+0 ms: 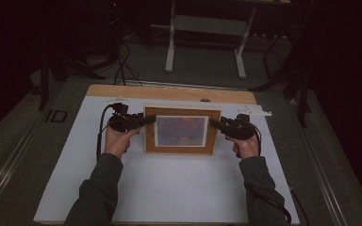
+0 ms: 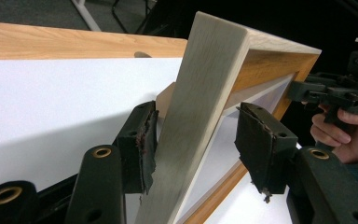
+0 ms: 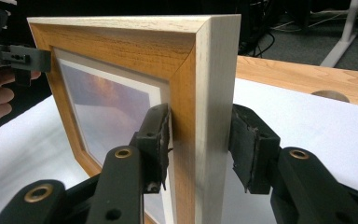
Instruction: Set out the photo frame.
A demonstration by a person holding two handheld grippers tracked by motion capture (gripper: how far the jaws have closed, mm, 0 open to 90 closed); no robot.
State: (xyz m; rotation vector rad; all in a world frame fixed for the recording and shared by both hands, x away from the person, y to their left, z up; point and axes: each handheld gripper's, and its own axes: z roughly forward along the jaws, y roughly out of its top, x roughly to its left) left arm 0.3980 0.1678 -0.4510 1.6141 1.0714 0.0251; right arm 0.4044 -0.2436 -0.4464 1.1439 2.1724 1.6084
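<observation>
Jaws of left gripper (image 2: 193, 144) and right gripper (image 3: 198, 142) stand parted astride picture frame (image 1: 180, 130) side rails, pads slack; release step judged underway; clean outward withdrawal called for next.

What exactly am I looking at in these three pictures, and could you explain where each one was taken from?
A person sits at a table covered with a white sheet and holds a hand tool in each hand. Each tool ends in two black jaws that can pinch things.

The high view looks down from above the person. There the left gripper and the right gripper meet the two sides of a wooden picture frame, which stands on the table.

The other two pictures come from small cameras riding on the tools, looking along their jaws. In the left gripper view, one pad lies against the frame's pale edge and the other stands clear of it. In the right gripper view, one pad touches the frame's front and the other stands just off its back. So both sets of jaws straddle the frame loosely rather than clamping it.
</observation>
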